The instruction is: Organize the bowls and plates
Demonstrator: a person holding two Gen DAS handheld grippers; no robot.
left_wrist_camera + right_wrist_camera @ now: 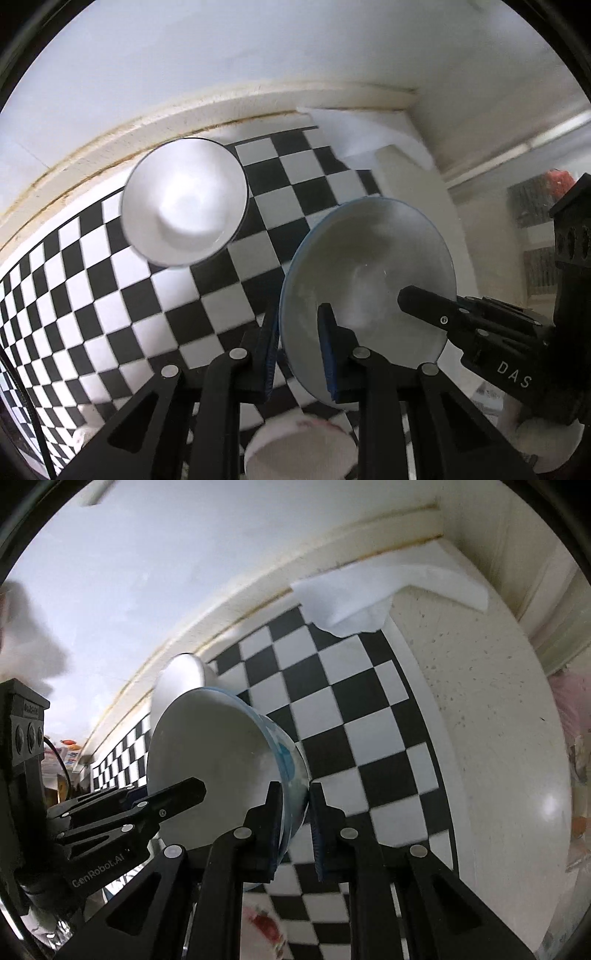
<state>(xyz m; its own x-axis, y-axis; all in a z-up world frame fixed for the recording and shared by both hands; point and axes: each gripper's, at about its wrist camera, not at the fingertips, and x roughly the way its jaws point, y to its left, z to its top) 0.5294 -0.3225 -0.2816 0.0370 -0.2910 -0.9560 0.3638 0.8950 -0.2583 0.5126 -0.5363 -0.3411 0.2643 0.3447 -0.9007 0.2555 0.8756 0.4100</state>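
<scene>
While both tools clenched opposite edges of one blue-rimmed white ceramic bowl, it hung tilted above the black-and-white checkered mat.

From the left wrist view, the left tool pinched the bowl's near rim between its blue pads, and the right tool reached in over the bowl's far side; from the right wrist view, the right tool gripped the wall of the same bowl, with the left tool crossing its opening. Beyond that bowl, a plain white round bowl sat on the mat near the pale tabletop edge by the wall. A white folded cloth lay past the bowl, at the mat's far corner.
</scene>
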